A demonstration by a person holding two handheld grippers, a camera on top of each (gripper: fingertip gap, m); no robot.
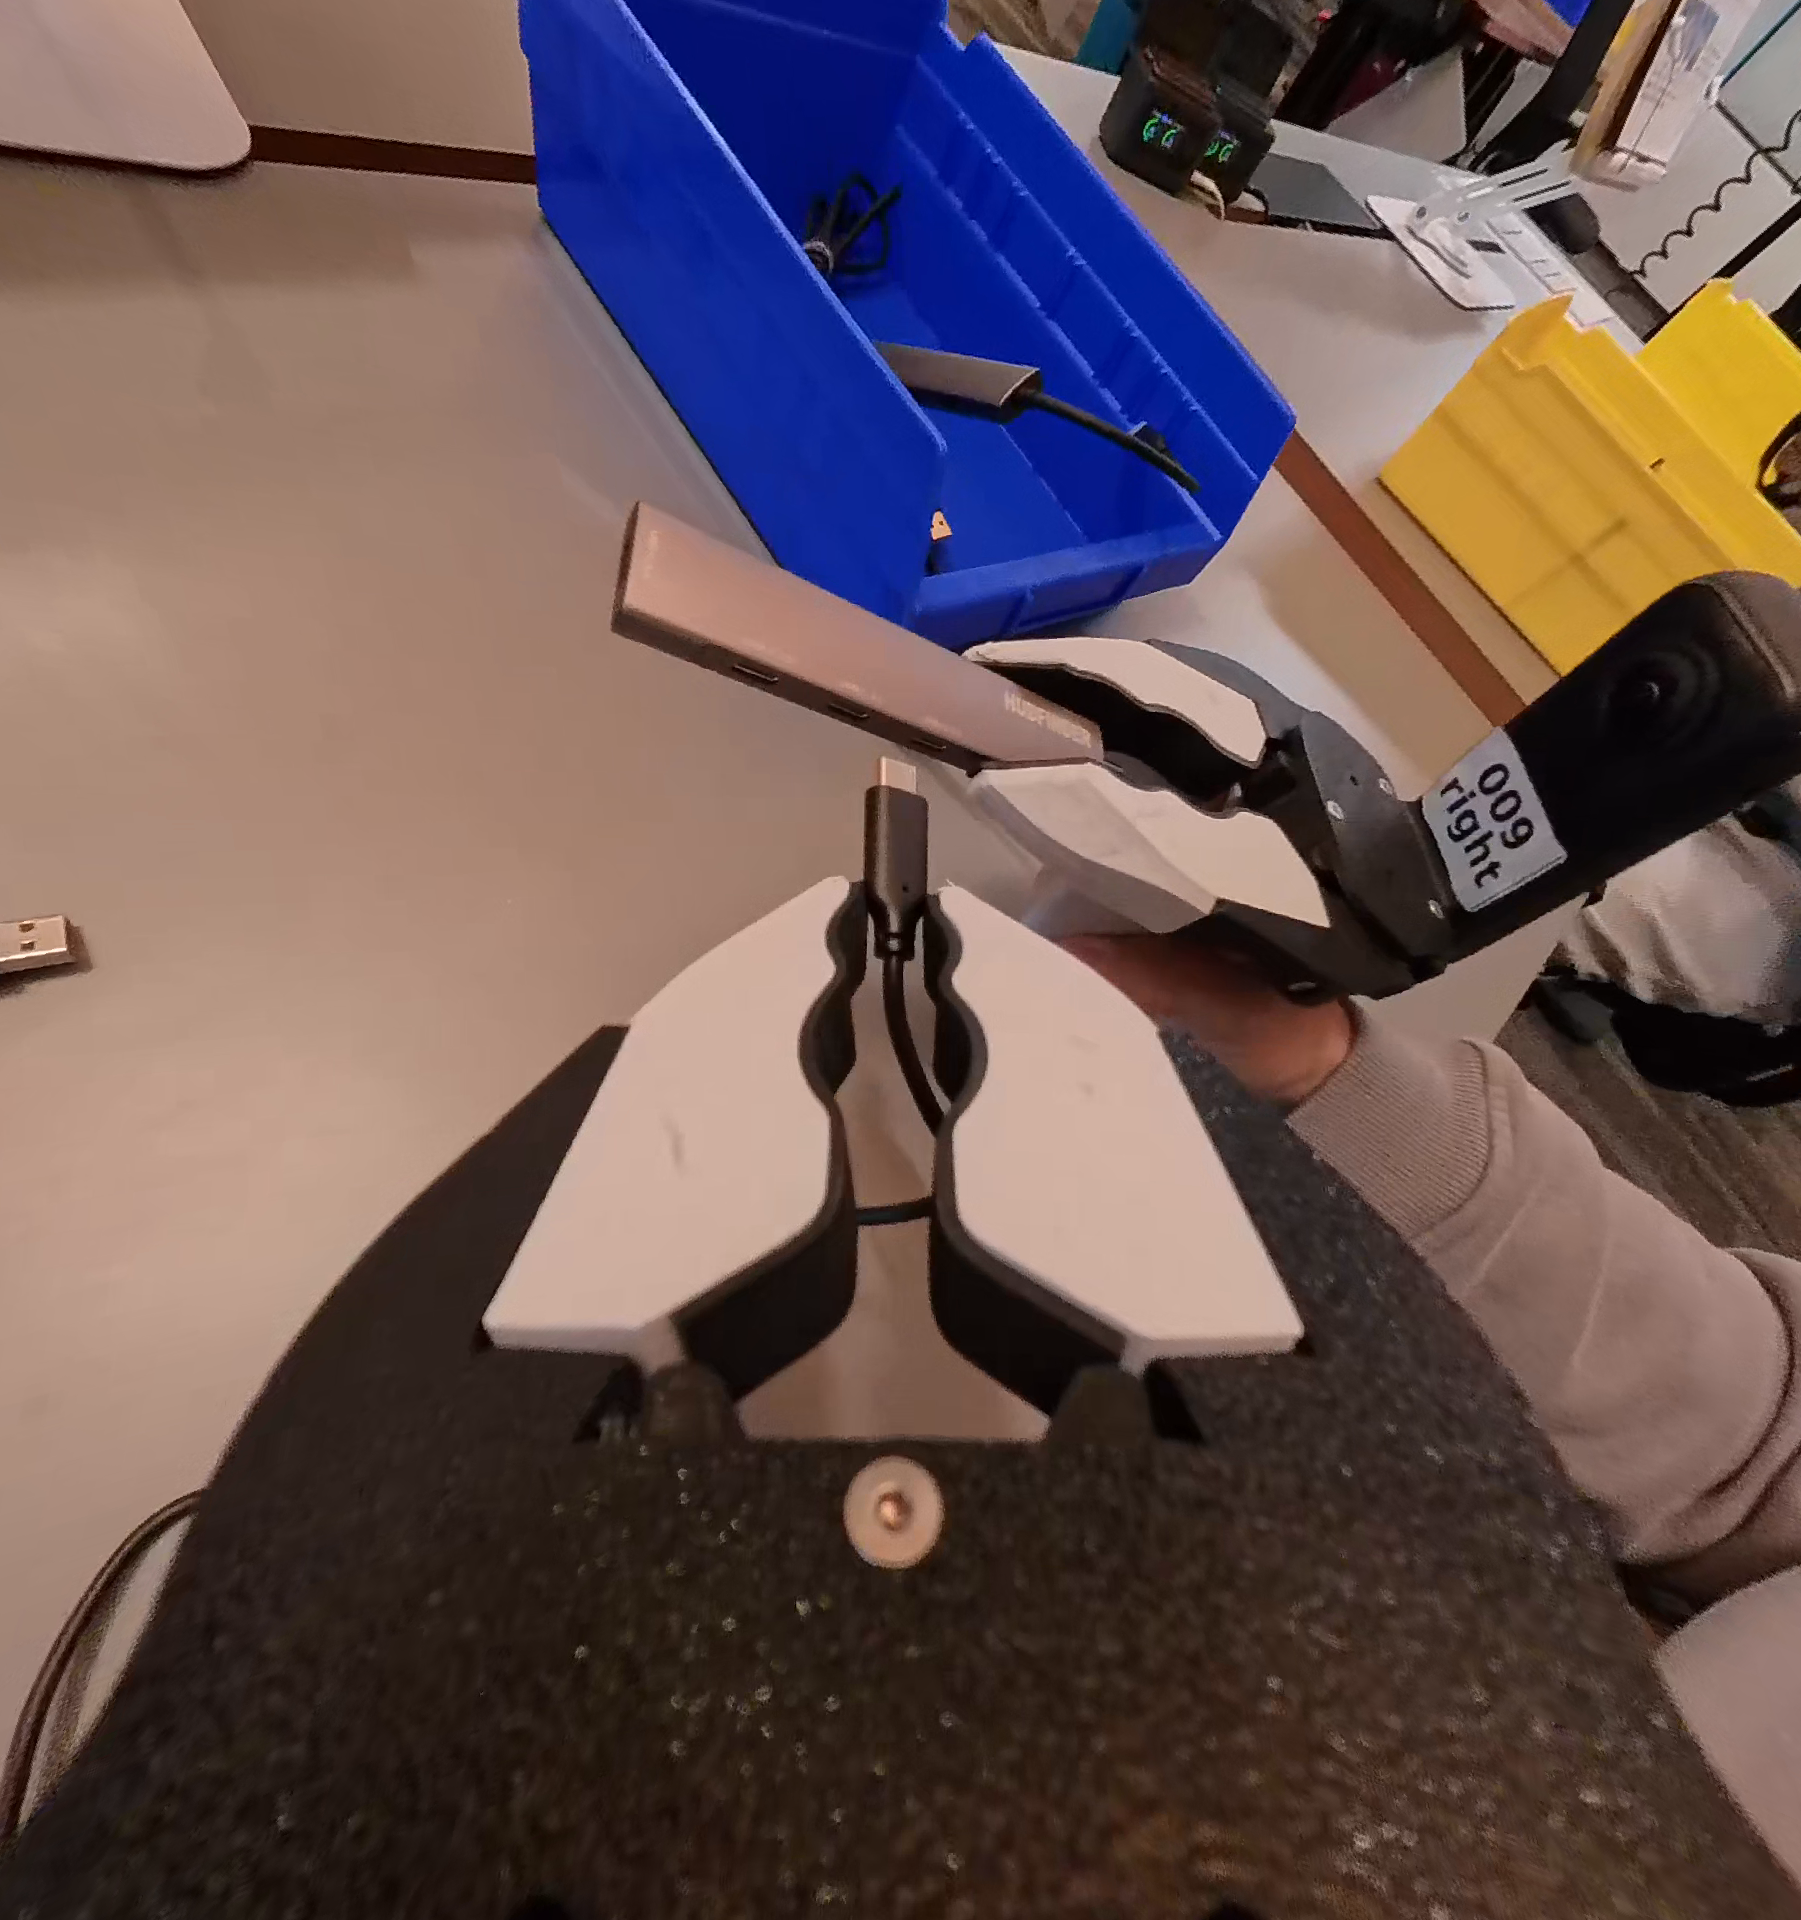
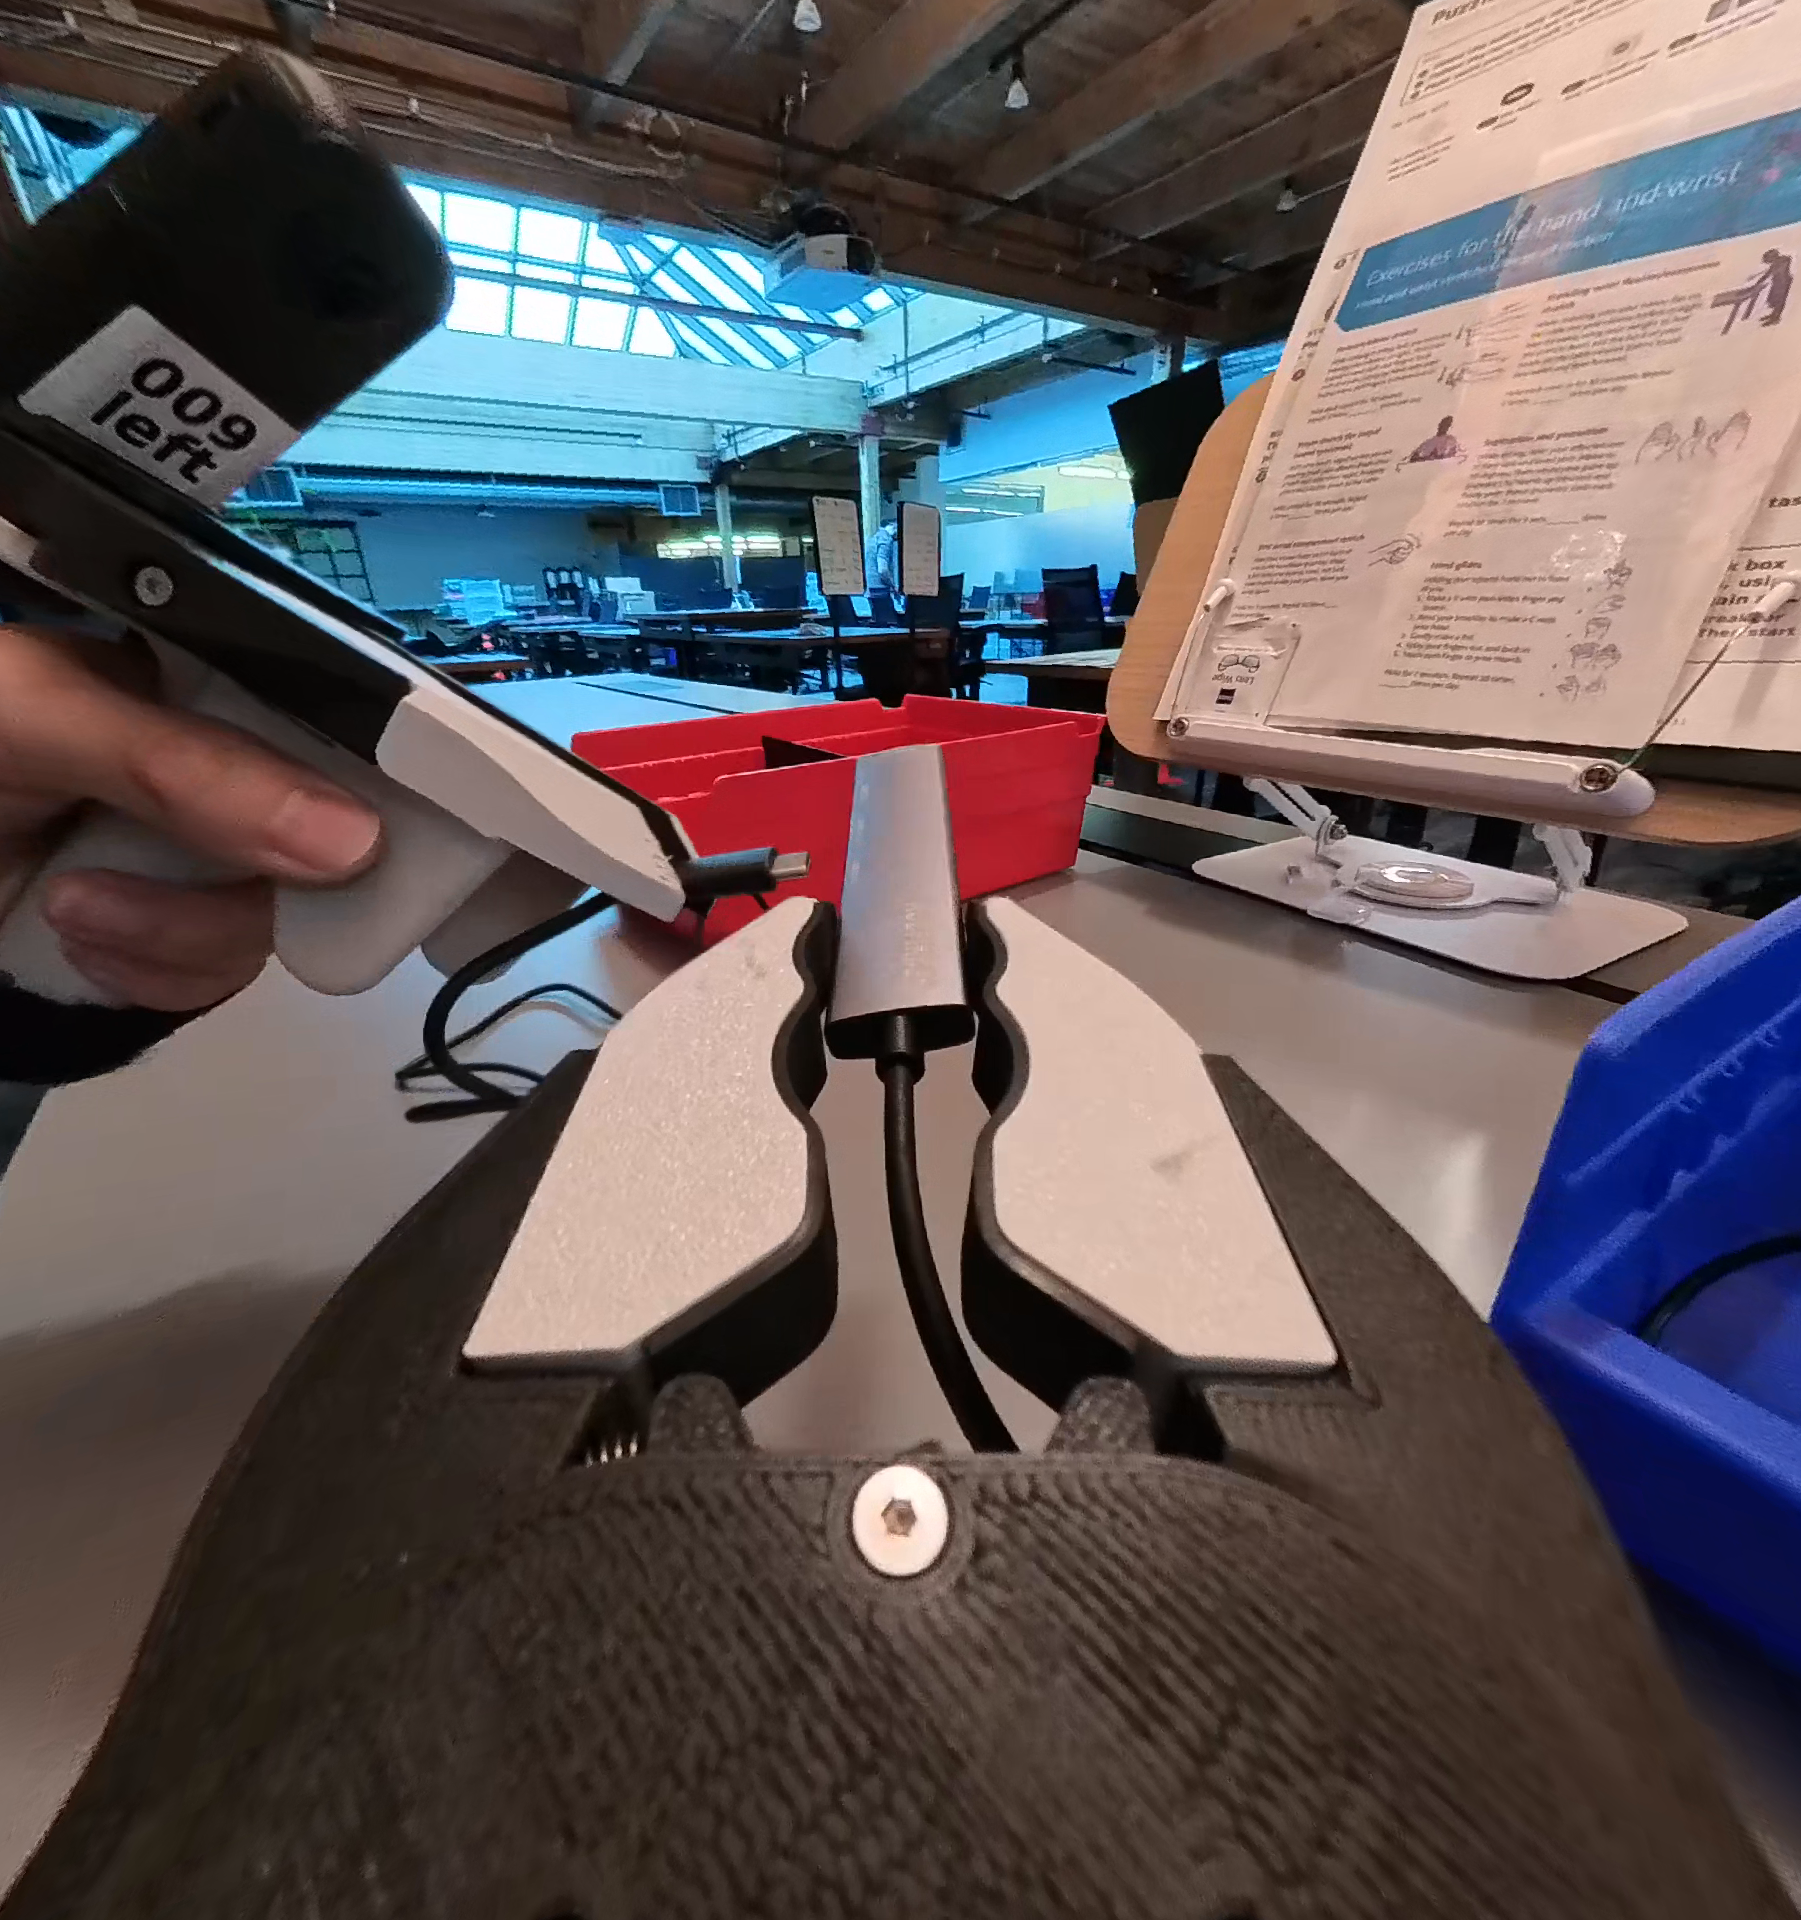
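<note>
Left wrist view: the left gripper [image 1: 894, 909] is clamped on a black cable's USB-C plug [image 1: 894, 831], whose metal tip projects past the fingertips. The tip sits just below the side ports of a grey USB hub [image 1: 844, 649], close to it; contact cannot be confirmed. The right gripper [image 1: 1047, 727] enters from the right, closed on one end of the hub and holding it tilted above the grey table [image 1: 304, 623]. Behind the hub stands a blue bin [image 1: 730, 343] containing a second grey adapter [image 1: 953, 372] with its black lead and a coiled black cable [image 1: 844, 234]. A USB-A plug [image 1: 28, 940] lies on the table at the left edge. Yellow bins [image 1: 1592, 499] stand further right.

Right wrist view: the hub [image 2: 896, 894] lies lengthwise between the right gripper's fingers [image 2: 709, 1101], its black lead trailing back. The left gripper [image 2: 683, 868] presents the plug [image 2: 756, 865] just beside the hub's left flank. A red bin [image 2: 979, 779] stands behind, and a document stand [image 2: 1447, 790] holding printed sheets stands to the right.
</note>
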